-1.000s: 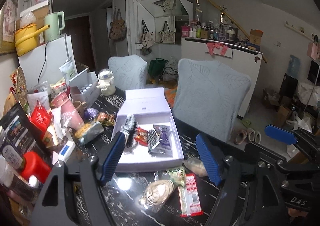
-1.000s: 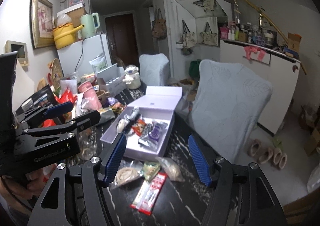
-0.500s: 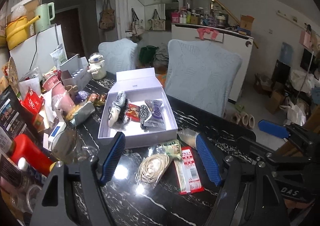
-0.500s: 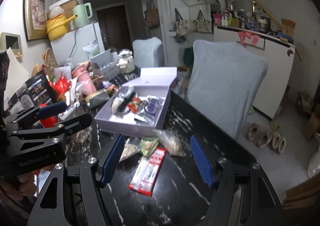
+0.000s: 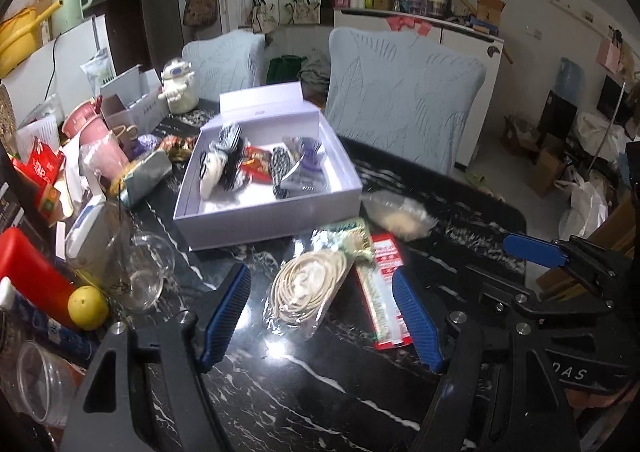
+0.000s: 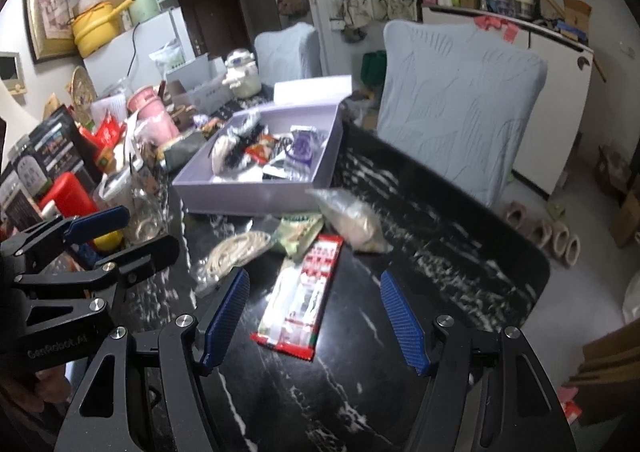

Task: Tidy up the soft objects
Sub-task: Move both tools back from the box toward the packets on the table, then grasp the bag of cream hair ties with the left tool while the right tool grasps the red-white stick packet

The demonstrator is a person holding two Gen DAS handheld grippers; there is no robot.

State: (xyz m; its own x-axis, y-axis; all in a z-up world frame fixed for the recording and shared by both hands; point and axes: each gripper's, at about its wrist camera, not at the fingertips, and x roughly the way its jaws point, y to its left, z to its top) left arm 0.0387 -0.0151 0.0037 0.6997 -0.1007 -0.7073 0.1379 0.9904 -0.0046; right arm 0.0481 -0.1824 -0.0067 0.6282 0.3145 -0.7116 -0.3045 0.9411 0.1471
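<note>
An open lavender box (image 5: 272,220) (image 6: 248,200) on the black marble table holds several soft items, striped, red and purple. In front of it lie a clear bag of coiled cream cord (image 5: 308,288) (image 6: 236,252), a green packet (image 5: 348,236) (image 6: 300,232), a red-and-white packet (image 5: 384,284) (image 6: 304,300) and a clear bag with a beige lump (image 5: 396,212) (image 6: 356,224). My left gripper (image 5: 320,276) hangs open just above the cord bag. Open too, my right gripper (image 6: 314,278) hovers over the red-and-white packet. Neither holds anything.
Clutter lines the table's left side: a red container (image 5: 28,276), a lemon (image 5: 88,308), a glass cup (image 5: 144,272), a pink cup (image 5: 96,136). Two chairs in pale blue covers (image 5: 404,100) stand behind the table. The table's edge (image 6: 532,252) runs at right.
Both grippers have sunk toward the table and tipped downward. The packets in front of the box now lie close under the fingers. Nothing was taken hold of.
</note>
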